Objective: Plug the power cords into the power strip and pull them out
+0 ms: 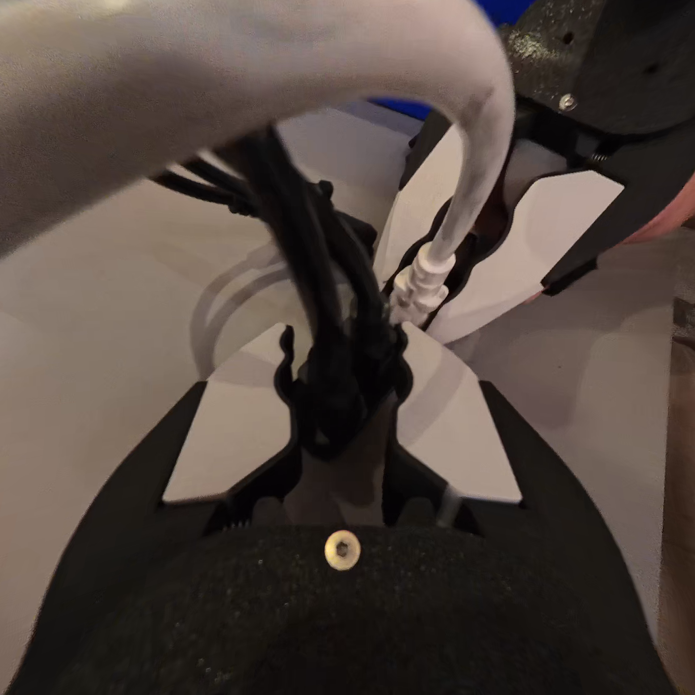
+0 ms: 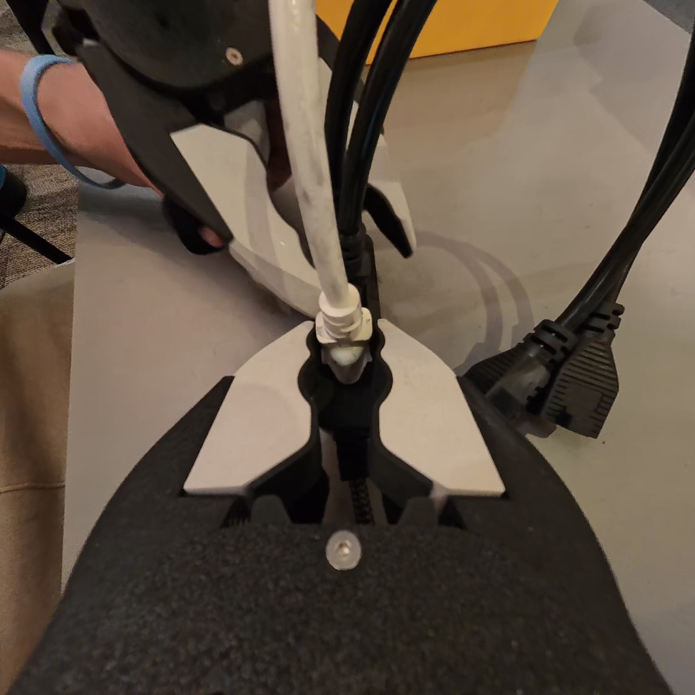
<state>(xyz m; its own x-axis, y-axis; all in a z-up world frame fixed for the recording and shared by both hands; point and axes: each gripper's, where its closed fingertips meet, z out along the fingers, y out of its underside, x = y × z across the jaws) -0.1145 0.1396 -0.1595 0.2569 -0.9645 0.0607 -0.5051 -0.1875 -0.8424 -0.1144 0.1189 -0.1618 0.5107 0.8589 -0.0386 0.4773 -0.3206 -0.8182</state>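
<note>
In the left wrist view my left gripper [image 1: 346, 338] is shut on a black plug [image 1: 331, 406], and its black cords [image 1: 301, 233] rise away from it. Just beyond it my right gripper [image 1: 413, 312] is shut on the ribbed end of a thick white cord [image 1: 417, 282], which arches overhead. In the right wrist view my right gripper [image 2: 344, 331] holds that white cord end [image 2: 342, 316] at its tips. A black part with a braided cable [image 2: 357, 489] sits deeper between the fingers. The left gripper [image 2: 357, 270] faces it with the black plug [image 2: 355, 244]. I cannot make out the power strip's body.
Two more black plugs [image 2: 545, 387] lie on the grey table [image 2: 526, 150] at the right, their cords rising up. A yellow box [image 2: 451, 22] stands at the back. A hand with a blue band [image 2: 56, 124] holds the left gripper. Beige fabric [image 2: 30, 413] lies at the left edge.
</note>
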